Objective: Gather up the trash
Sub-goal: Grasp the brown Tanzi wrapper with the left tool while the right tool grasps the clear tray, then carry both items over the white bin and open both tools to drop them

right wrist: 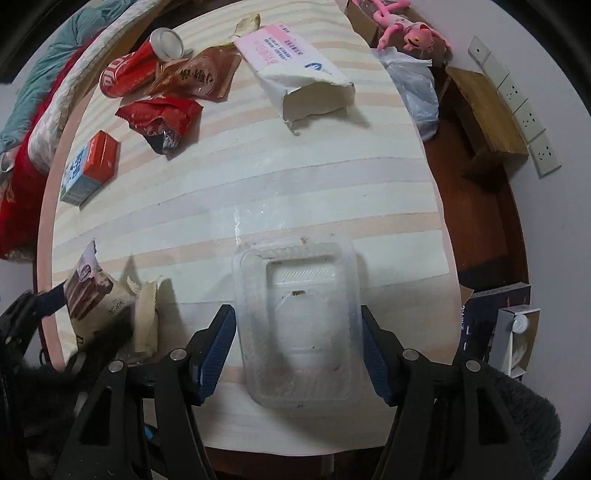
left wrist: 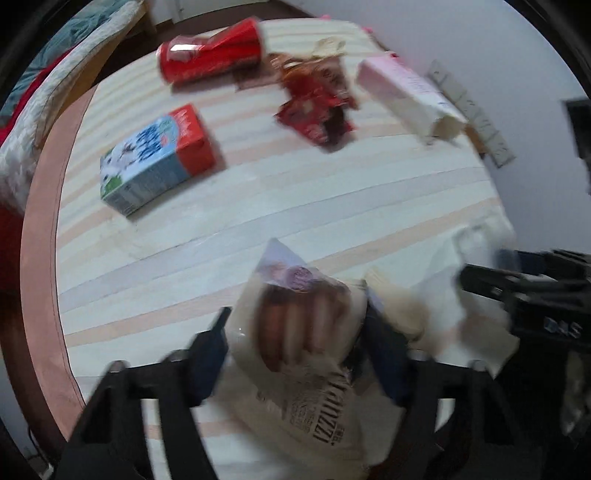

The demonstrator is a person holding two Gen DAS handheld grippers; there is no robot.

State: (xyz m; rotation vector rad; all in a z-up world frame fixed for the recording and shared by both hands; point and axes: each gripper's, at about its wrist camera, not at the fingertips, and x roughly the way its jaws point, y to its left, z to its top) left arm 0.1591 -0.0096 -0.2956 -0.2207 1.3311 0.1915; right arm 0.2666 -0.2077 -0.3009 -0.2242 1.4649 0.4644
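Observation:
My left gripper [left wrist: 295, 332] is shut on a cream snack wrapper [left wrist: 295, 328] with brown sausage print, held above the striped table [left wrist: 258, 206]; it also shows in the right wrist view [right wrist: 92, 295]. My right gripper [right wrist: 298, 325] has its blue pads either side of a clear plastic tray [right wrist: 295, 321] lying on the table [right wrist: 295, 192], touching its long sides. Further back lie a red can [right wrist: 129, 72], a red wrapper [right wrist: 159, 118], a brown wrapper [right wrist: 201, 77], a small milk carton [right wrist: 90, 166] and a torn pink-and-white paper bag [right wrist: 295, 70].
The table's right edge drops to a dark wooden floor [right wrist: 476, 221] with a cardboard box [right wrist: 487, 122], a plastic bag [right wrist: 417, 92] and a pink plush toy [right wrist: 406, 29]. A bed with a red and teal blanket [right wrist: 33, 129] lies left. Wall sockets [right wrist: 517, 107] line the right wall.

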